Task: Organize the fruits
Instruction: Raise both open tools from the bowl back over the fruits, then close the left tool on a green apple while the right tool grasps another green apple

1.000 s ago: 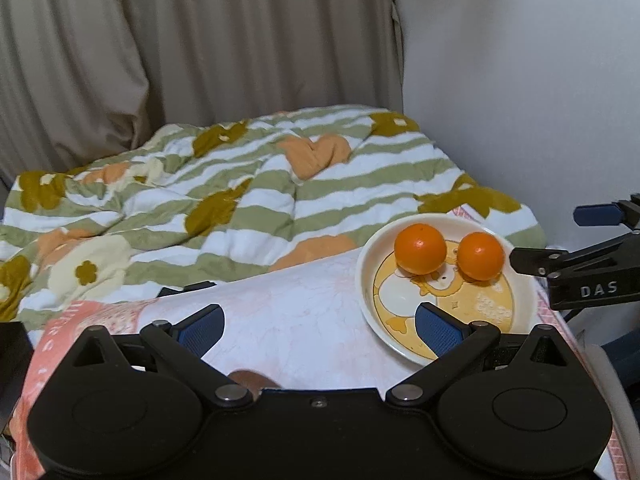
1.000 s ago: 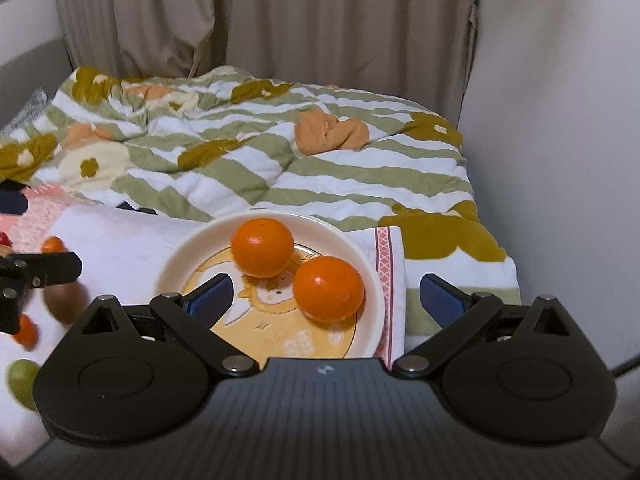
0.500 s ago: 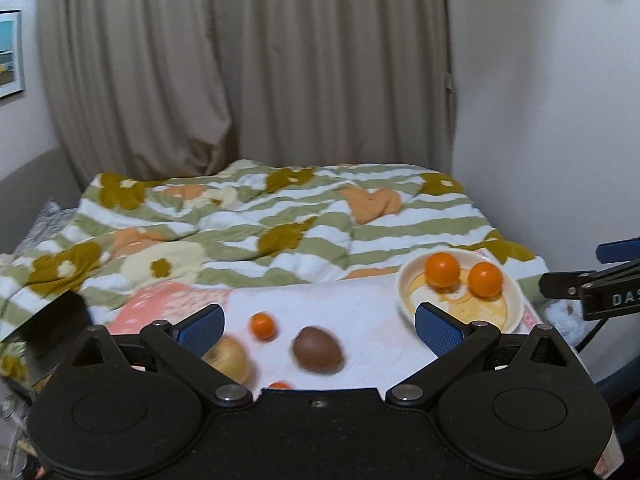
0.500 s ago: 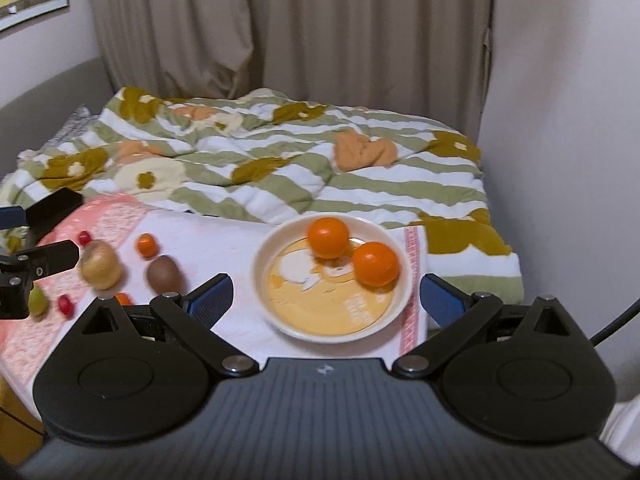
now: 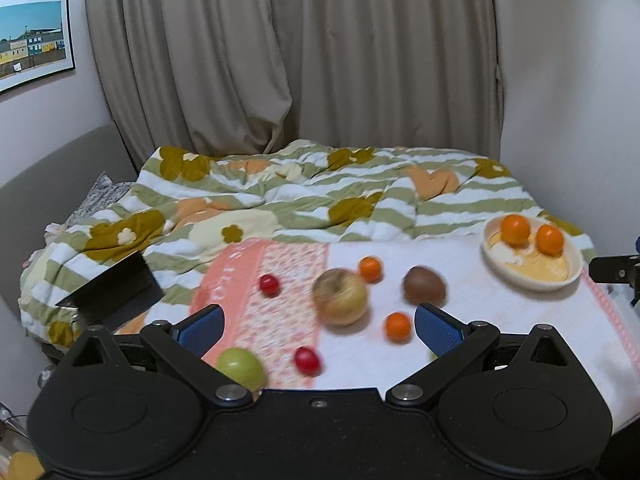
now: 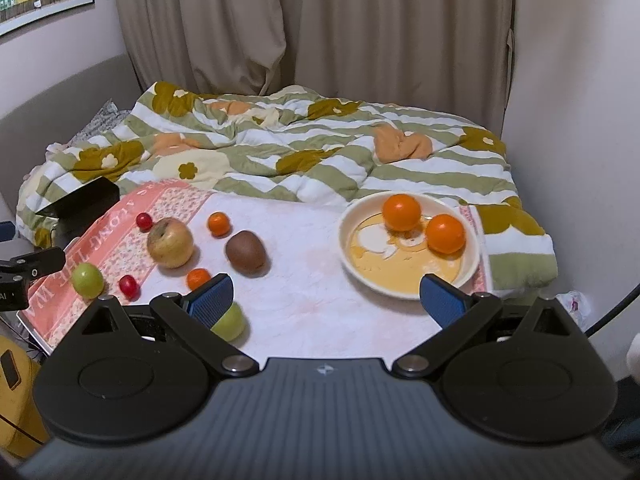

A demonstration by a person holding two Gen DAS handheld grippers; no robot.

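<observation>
A cream plate (image 6: 472, 272) (image 5: 576, 270) at the right of the white-and-pink cloth (image 6: 312, 292) holds two oranges (image 6: 401, 212) (image 6: 445, 234). Loose on the cloth to the left lie a yellowish apple (image 6: 170, 242) (image 5: 340, 296), a brown kiwi (image 6: 245, 253) (image 5: 424, 286), two small tangerines (image 6: 219, 224) (image 6: 198, 278), two red cherry tomatoes (image 6: 144, 221) (image 6: 129, 285) and two green fruits (image 6: 87, 279) (image 6: 230, 322). My left gripper (image 5: 318, 322) hangs open above the front fruits, holding nothing. My right gripper (image 6: 326, 294) is open too, above the cloth's front, between kiwi and plate.
The cloth lies on a bed with a rumpled green-striped floral duvet (image 6: 304, 152). A black box (image 6: 82, 204) sits at the cloth's left edge. Curtains (image 6: 312, 24) hang behind, a wall (image 6: 576, 100) stands close on the right, and a yellow object (image 6: 16, 380) is at lower left.
Both grippers have pulled back and up from the plate, so the whole cloth with the loose fruits has come into view. Both stayed open; the left view is still blurred by motion.
</observation>
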